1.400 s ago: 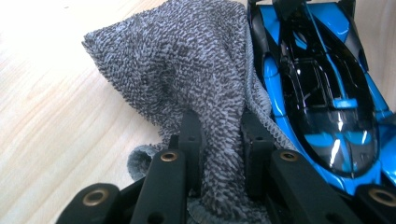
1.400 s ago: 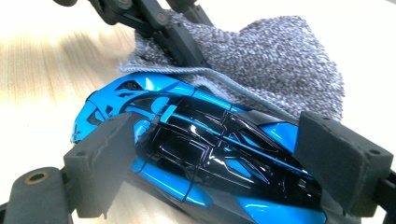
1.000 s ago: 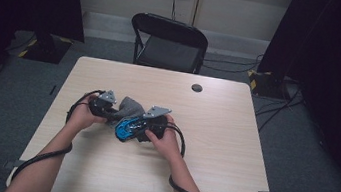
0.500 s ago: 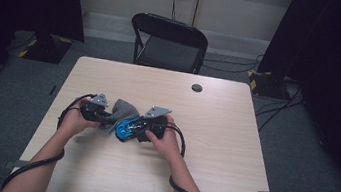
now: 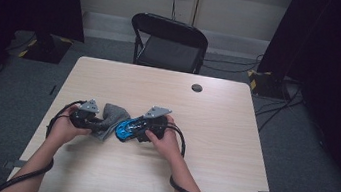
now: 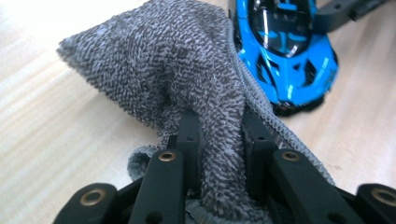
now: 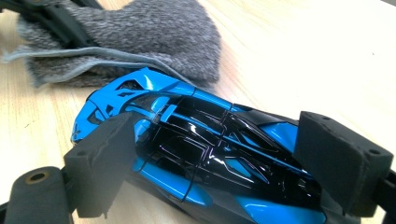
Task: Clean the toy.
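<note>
A blue and black toy car (image 5: 125, 130) lies on the wooden table (image 5: 211, 147) in front of the person. My right gripper (image 5: 135, 127) holds it from the right, its foam pads (image 7: 100, 163) pressed on both sides of the car (image 7: 201, 149). A grey fluffy cloth (image 5: 111, 114) lies just left of the car. My left gripper (image 5: 99, 122) is shut on the cloth (image 6: 177, 70), a fold pinched between its fingers (image 6: 189, 135). In the left gripper view the car's (image 6: 285, 51) nose sits beside the cloth's hem.
A small black round disc (image 5: 197, 87) sits near the table's far edge. A black folding chair (image 5: 168, 40) stands behind the table. Cables trail from both grippers over the near edge. Bare tabletop spreads to the right and far side.
My left gripper has drawn to the left with the cloth in it, pulling the cloth away from the car. The right gripper and the car have stayed put.
</note>
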Demonstrator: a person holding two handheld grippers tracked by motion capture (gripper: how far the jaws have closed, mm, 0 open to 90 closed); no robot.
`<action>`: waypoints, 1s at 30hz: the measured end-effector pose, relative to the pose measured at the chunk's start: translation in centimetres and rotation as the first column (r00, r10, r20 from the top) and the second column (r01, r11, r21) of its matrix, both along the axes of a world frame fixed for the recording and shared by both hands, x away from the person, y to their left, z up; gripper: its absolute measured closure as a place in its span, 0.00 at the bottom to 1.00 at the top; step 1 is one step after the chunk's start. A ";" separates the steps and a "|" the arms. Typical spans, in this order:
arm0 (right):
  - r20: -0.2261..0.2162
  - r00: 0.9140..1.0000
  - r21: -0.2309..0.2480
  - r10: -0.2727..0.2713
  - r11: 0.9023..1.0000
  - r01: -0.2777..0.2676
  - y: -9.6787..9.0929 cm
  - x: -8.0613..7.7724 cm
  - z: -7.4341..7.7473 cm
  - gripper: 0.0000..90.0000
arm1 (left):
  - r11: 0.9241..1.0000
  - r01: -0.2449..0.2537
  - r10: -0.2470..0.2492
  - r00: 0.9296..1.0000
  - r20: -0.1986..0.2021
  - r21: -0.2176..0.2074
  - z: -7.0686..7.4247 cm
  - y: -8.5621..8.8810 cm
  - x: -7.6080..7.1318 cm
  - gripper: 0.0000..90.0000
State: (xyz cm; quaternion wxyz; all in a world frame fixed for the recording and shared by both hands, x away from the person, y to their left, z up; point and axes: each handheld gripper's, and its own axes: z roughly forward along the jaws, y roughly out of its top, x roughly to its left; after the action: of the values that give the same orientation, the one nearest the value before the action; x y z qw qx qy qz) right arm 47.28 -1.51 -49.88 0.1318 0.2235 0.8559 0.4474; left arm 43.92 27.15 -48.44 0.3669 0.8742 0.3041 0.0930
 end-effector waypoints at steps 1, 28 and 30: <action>-0.001 1.000 0.000 0.000 1.000 0.000 0.0 0.0 0.0 0.14 | 1.000 0.001 -0.001 1.000 -0.004 -0.002 0.0 0.1 -0.3 0.82; 0.002 1.000 -0.017 -0.026 1.000 0.026 0.1 -0.2 0.2 0.14 | 0.990 -0.044 0.048 0.998 0.028 -0.133 3.0 1.9 -3.4 0.81; -0.002 1.000 -0.021 -0.026 0.999 0.026 0.1 -0.2 0.3 0.14 | 0.990 -0.041 0.046 0.998 0.034 -0.133 3.1 1.8 -3.3 0.81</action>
State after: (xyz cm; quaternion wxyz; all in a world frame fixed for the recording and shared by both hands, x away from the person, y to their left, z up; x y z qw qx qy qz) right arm 47.07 -1.39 -49.58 0.1391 0.2336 0.8578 0.4362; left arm 40.61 28.99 -45.35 0.4273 0.8394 0.3216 0.0966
